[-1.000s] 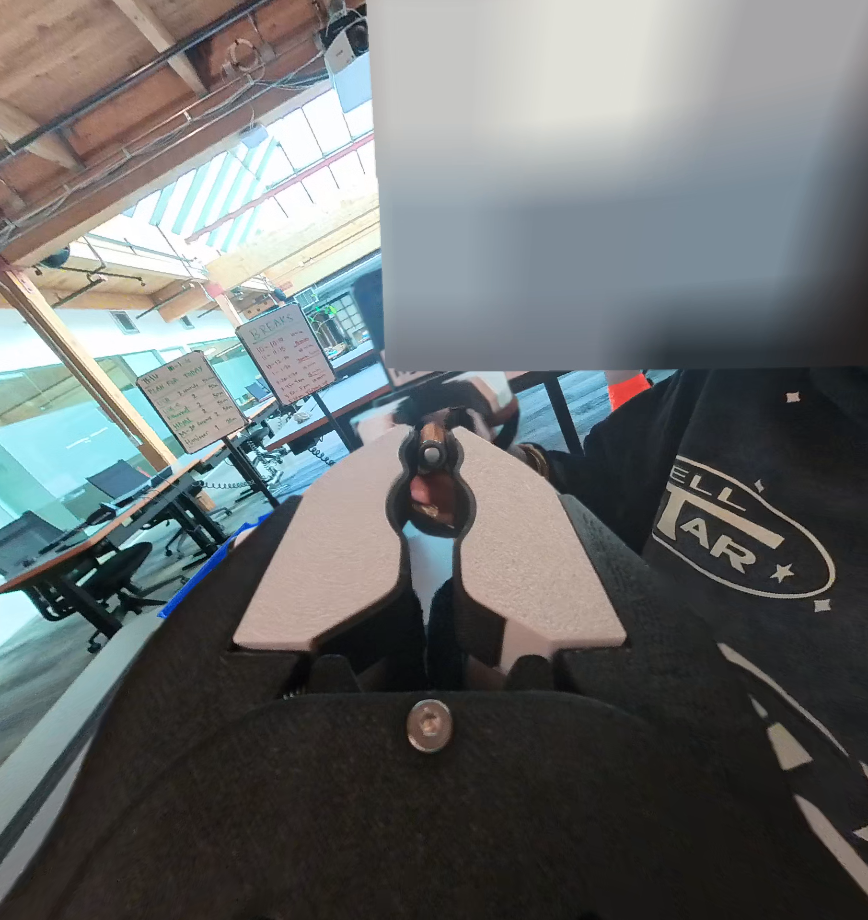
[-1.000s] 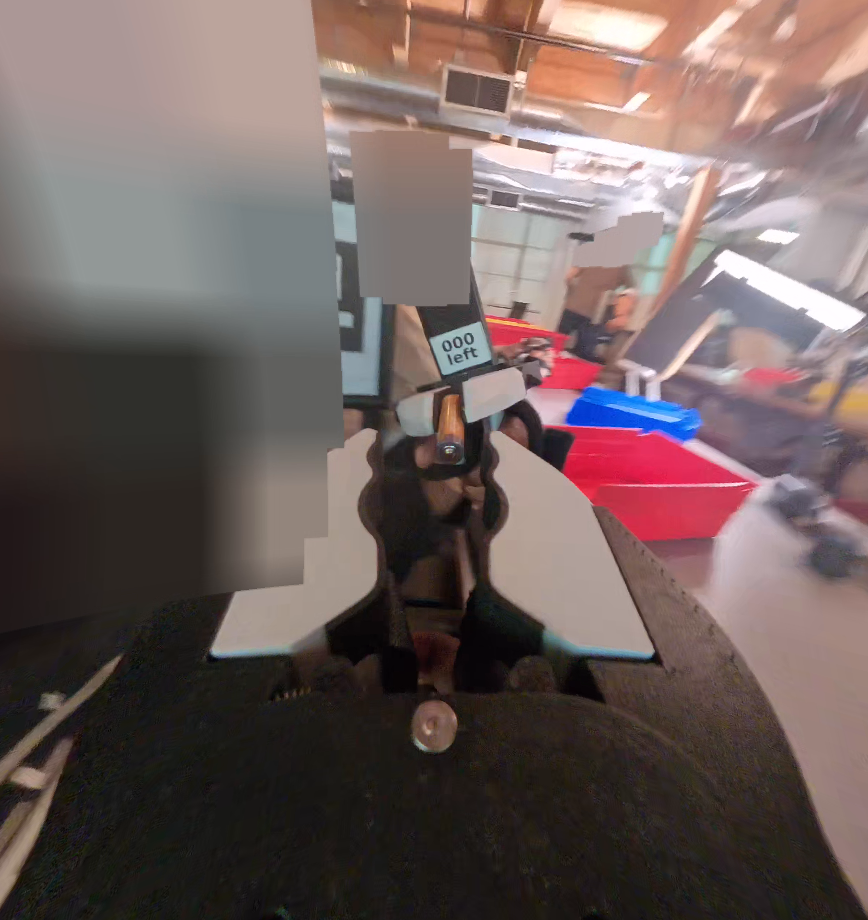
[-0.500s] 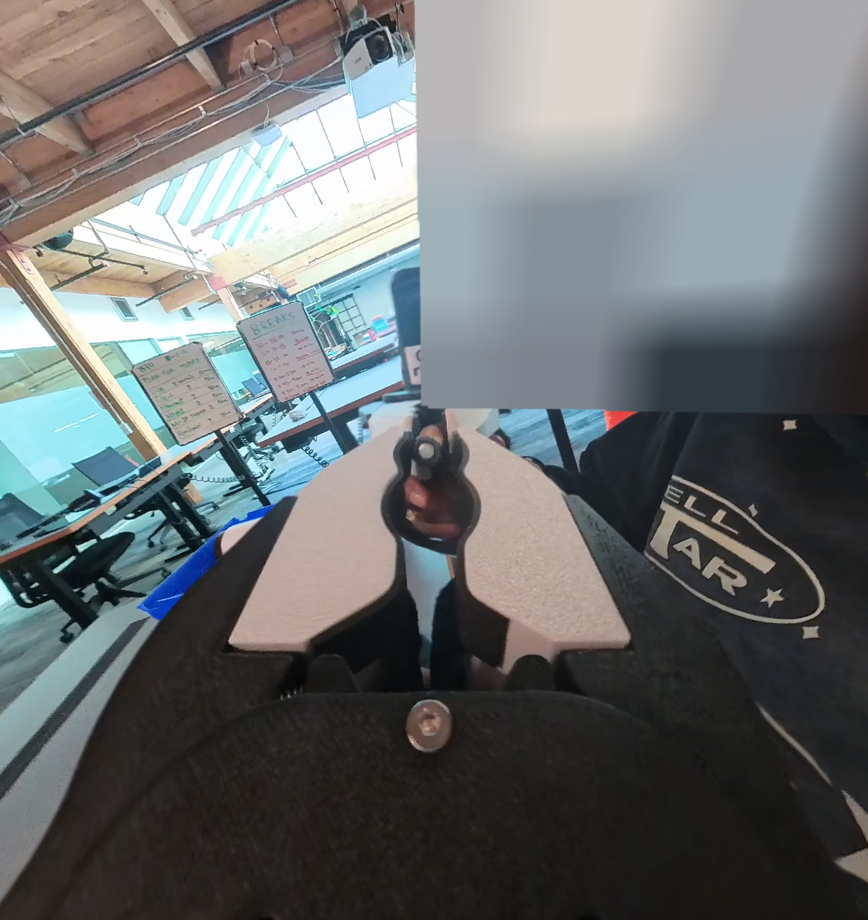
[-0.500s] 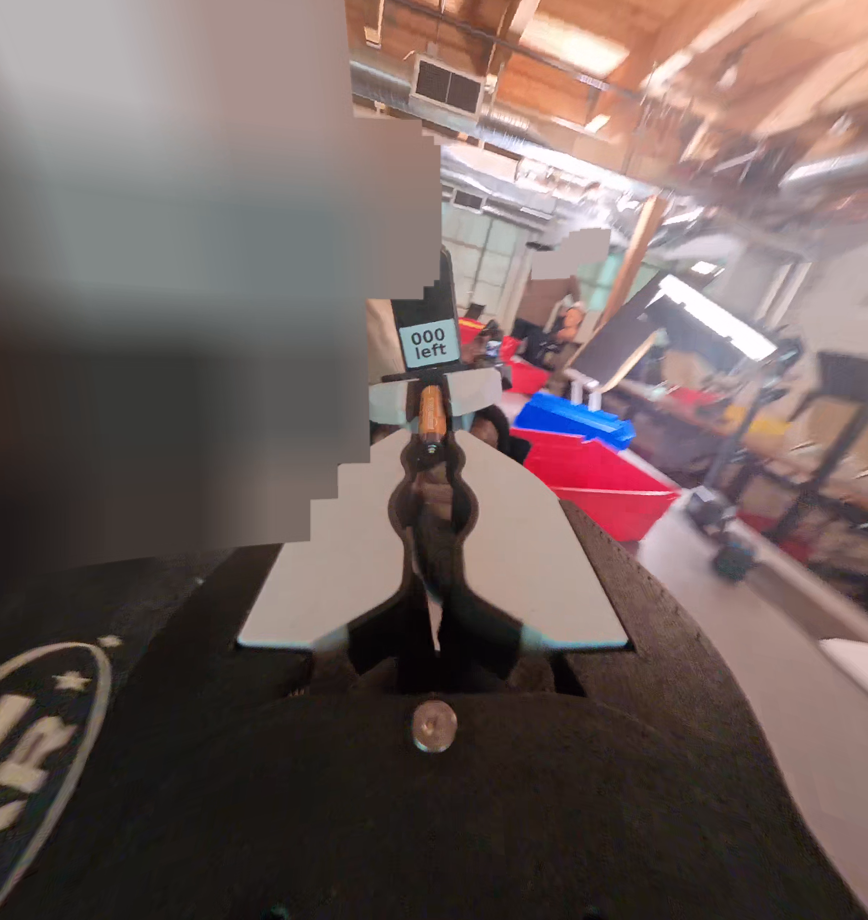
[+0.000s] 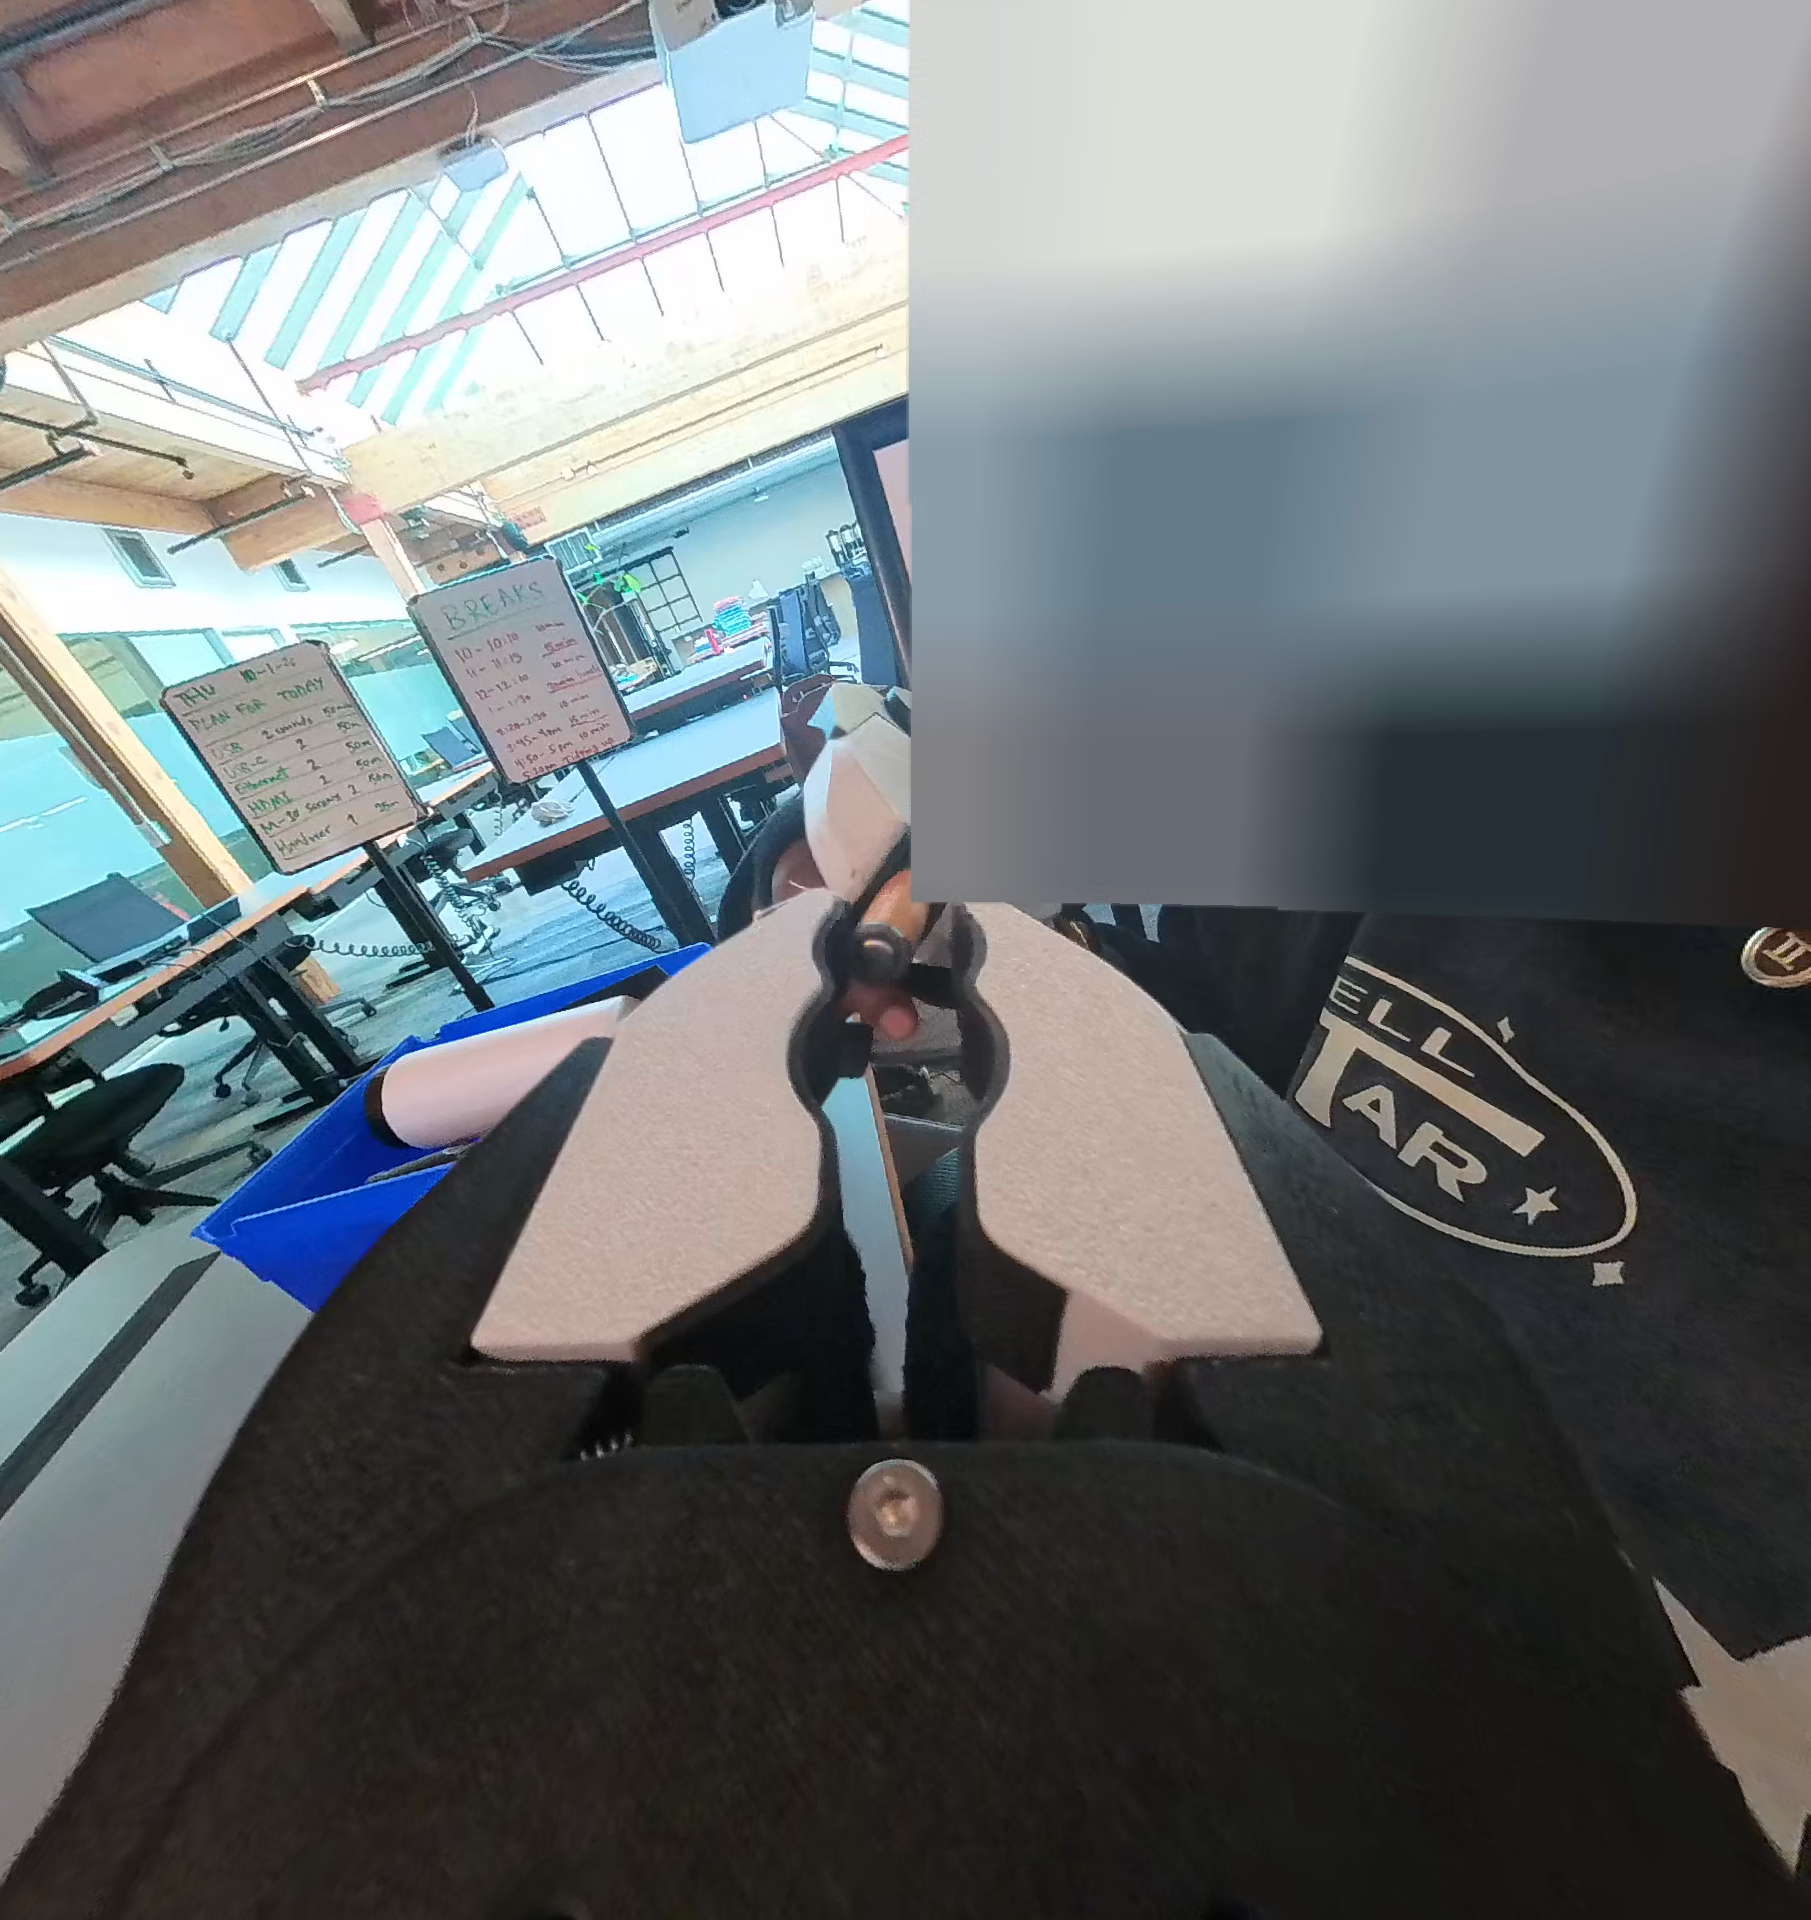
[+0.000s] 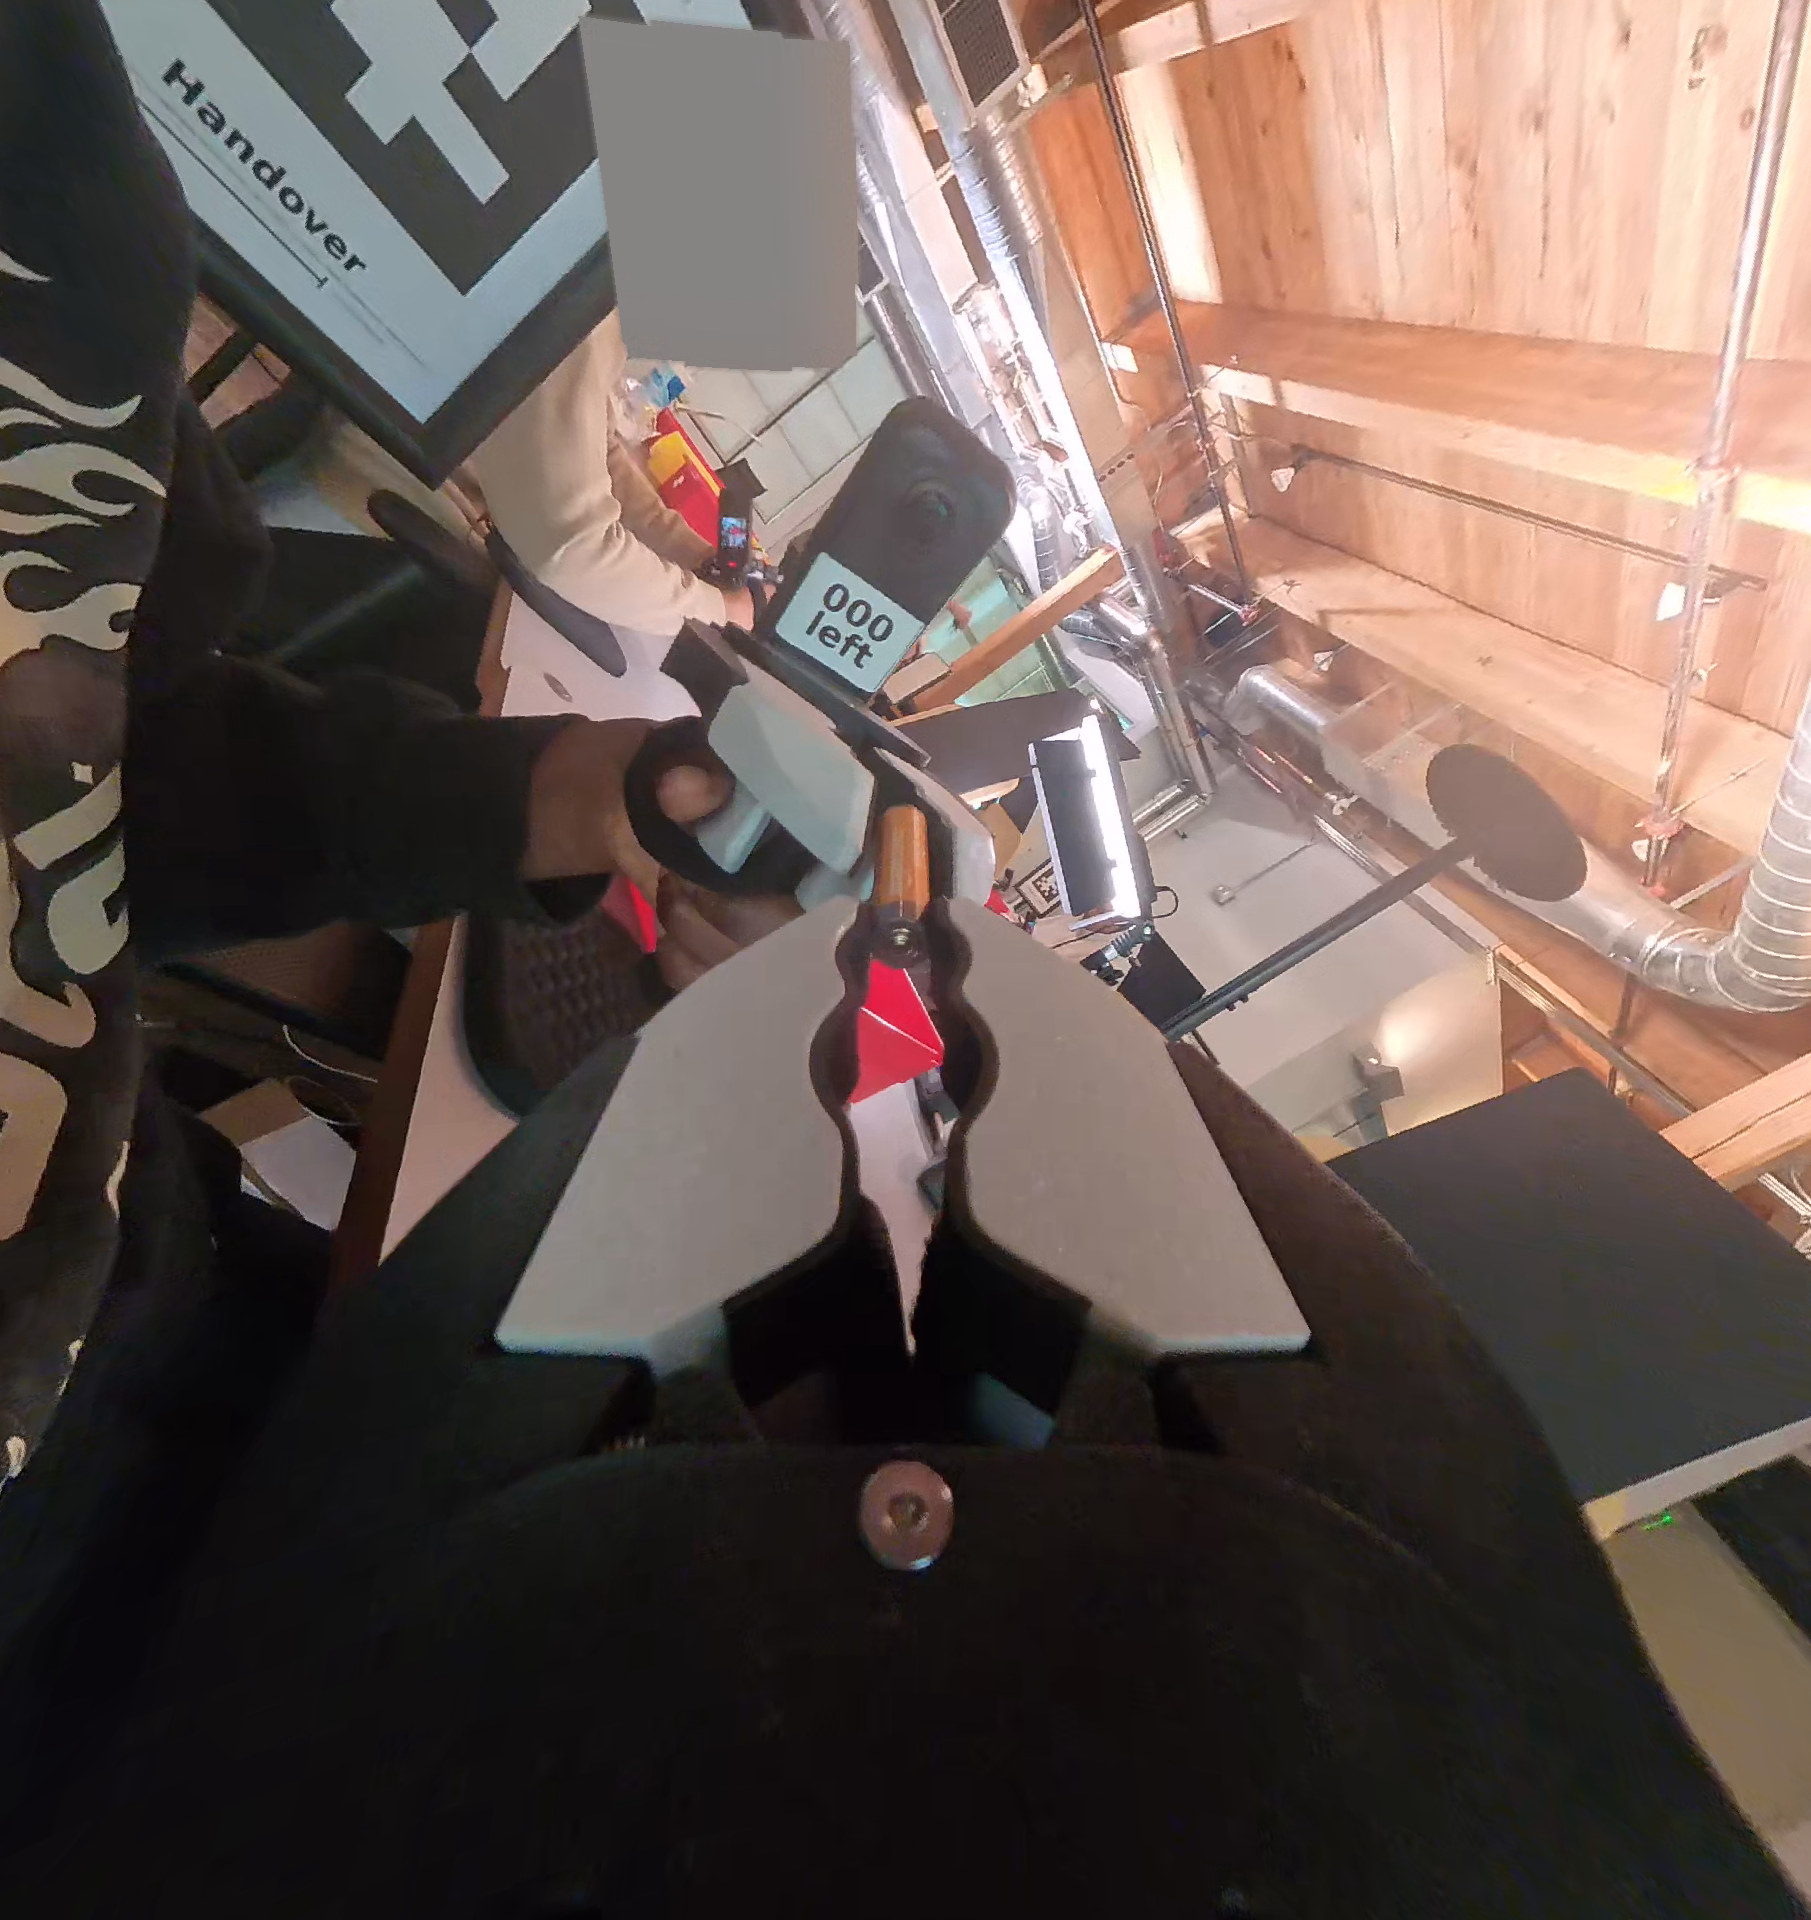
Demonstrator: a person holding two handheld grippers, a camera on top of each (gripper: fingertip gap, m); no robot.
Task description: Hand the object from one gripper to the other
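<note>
Open office space fills the left wrist view: wooden ceiling beams, skylights, and at far left two whiteboards [image 5: 293,753] on stands among long tables and office chairs. Just right of them sits a blue bin [image 5: 298,1195]. At centre, your left tool [image 5: 885,935] is closed on the object [image 5: 877,951], a short rod with a wooden handle and a dark metal end. That dark end faces the camera, pinched between the pale fingertips, while the wooden part runs away from you. At right hangs your dark sweatshirt [image 5: 1503,1195] with a pale oval print.

From the right wrist view, a dark patterned sleeve [image 6: 39,623] fills the left edge, with a black-and-white marker board [image 6: 381,156] above it. Next comes your hand [image 6: 600,810], wrapped around the left tool's handle. That tool's grey fingers sit on either side of the wooden handle. Directly below them, your right tool [image 6: 896,930] is closed on the object's other dark end. So both tools grip the object at once, held in the air between them. At right are a wood-panelled wall [image 6: 1452,208], silver ducting [image 6: 1794,862], and a dark flat panel [image 6: 1566,1278].
</note>
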